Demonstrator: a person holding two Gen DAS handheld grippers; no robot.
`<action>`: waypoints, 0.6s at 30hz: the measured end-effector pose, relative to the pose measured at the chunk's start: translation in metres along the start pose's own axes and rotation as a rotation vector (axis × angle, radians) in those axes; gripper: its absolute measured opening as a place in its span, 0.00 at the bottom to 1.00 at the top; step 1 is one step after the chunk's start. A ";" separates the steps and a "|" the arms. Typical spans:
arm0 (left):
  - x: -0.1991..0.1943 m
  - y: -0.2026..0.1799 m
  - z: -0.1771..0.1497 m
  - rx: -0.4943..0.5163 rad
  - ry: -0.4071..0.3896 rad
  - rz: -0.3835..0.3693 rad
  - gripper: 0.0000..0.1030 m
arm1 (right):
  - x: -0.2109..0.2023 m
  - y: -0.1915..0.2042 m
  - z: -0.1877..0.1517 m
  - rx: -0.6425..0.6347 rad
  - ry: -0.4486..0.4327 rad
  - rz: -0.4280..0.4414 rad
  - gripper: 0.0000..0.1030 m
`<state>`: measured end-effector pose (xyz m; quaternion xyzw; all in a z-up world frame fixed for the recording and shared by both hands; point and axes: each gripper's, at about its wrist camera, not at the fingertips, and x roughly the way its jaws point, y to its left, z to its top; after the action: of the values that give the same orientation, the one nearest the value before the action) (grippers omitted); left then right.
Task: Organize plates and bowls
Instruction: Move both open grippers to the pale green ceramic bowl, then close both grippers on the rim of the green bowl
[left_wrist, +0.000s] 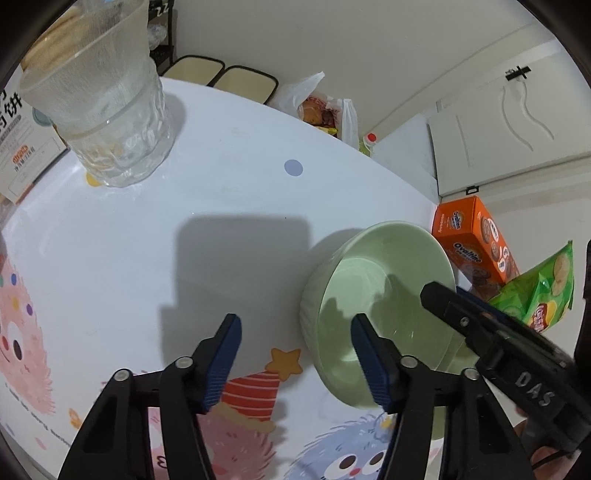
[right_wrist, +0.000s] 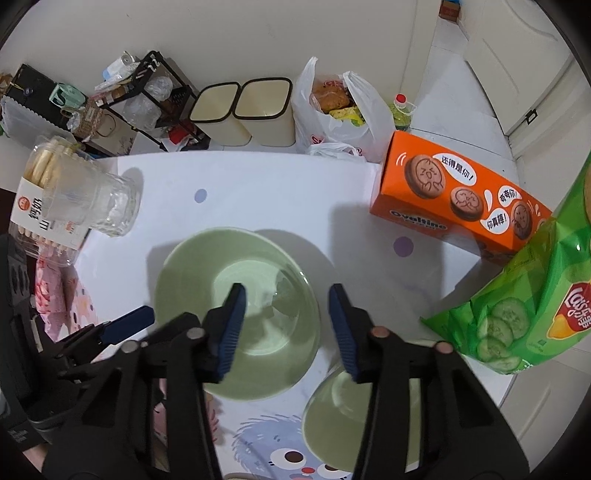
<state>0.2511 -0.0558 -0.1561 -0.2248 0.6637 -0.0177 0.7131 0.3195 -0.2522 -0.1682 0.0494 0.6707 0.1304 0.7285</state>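
The desk (left_wrist: 229, 192), covered by a white cloth printed with fluffy cartoon creatures, fills both views. On it sits a green bag of cucumber crisps (right_wrist: 532, 306) at the right edge, with an orange Ovaltine biscuit box (right_wrist: 461, 199) just behind it. A pale green bowl (right_wrist: 236, 314) stands upright near the middle of the desk, and a second green bowl (right_wrist: 332, 413) sits just beside it, nearer the camera, partly hidden behind a finger. At the far left a ribbed clear glass (left_wrist: 107, 110) stands in front of a clear tub of biscuits (right_wrist: 40, 192).

The right hand-held gripper (right_wrist: 284, 325) hangs over the first bowl's right rim, one blue pad inside the bowl and the other outside; its jaws are partly apart, and I cannot tell whether the pads press the rim. The left hand-held gripper (left_wrist: 295, 354) is open, nothing between its pads, its right finger over the bowl's left wall
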 end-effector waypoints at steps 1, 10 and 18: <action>0.000 0.000 0.000 -0.001 0.002 -0.006 0.56 | 0.001 0.000 0.000 -0.002 0.003 -0.008 0.41; 0.005 -0.004 0.003 -0.003 0.004 -0.022 0.40 | 0.010 -0.003 -0.002 -0.004 0.016 -0.018 0.33; 0.010 -0.005 -0.001 0.010 0.015 -0.013 0.23 | 0.016 0.000 -0.003 -0.006 0.022 -0.047 0.24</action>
<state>0.2527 -0.0640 -0.1642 -0.2257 0.6676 -0.0273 0.7089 0.3172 -0.2481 -0.1836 0.0301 0.6793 0.1156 0.7241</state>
